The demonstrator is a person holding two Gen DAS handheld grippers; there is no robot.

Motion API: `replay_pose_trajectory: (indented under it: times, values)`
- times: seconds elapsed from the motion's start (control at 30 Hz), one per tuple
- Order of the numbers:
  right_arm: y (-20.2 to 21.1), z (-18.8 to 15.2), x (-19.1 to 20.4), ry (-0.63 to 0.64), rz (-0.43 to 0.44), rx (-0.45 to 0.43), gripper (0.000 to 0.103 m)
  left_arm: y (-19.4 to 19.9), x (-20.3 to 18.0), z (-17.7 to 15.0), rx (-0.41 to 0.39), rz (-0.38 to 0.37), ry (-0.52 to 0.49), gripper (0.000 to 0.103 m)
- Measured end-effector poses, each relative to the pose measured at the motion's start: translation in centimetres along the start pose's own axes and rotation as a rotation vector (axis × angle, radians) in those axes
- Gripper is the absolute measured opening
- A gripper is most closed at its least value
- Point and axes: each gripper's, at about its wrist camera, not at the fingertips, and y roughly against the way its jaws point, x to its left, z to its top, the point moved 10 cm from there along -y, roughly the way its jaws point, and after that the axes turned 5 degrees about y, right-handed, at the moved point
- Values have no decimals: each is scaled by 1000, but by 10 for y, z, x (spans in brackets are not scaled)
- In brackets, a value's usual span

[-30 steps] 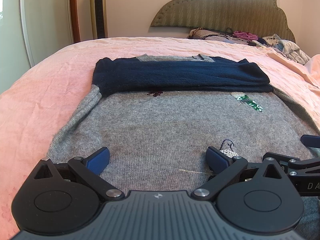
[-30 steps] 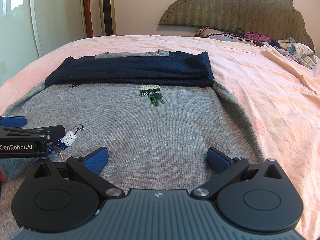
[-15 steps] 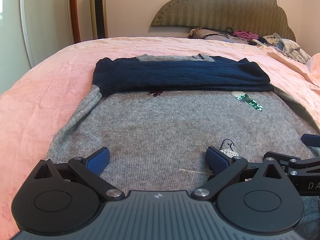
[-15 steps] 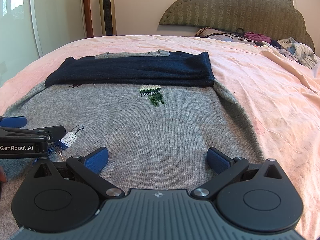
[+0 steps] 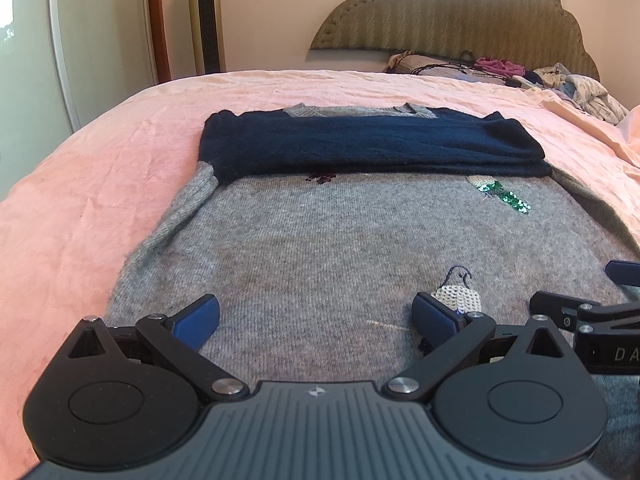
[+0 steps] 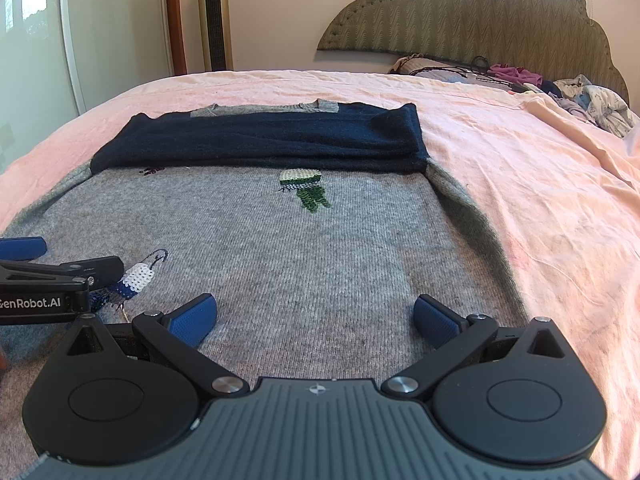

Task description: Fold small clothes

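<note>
A grey knit sweater lies flat on the pink bed, with its navy sleeves folded across the chest; it also shows in the right wrist view, navy band at the far end. Sequin patches dot the grey front. My left gripper is open and empty, low over the sweater's near hem on the left. My right gripper is open and empty over the hem on the right. Each gripper shows at the other view's edge.
The pink bedsheet surrounds the sweater. A pile of loose clothes lies by the padded headboard at the far right. A tower fan and a white wardrobe stand beyond the bed's left side.
</note>
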Motion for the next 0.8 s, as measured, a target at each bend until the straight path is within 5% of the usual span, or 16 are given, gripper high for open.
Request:
replay_pose_trajectory:
  times: [0.4, 0.8]
  values:
    - [0, 0, -1, -1, 0, 0, 103, 43, 15, -33, 3, -13, 33, 103]
    - [1, 1, 0, -1, 3, -1, 103, 69, 18, -55, 35, -53, -52, 103]
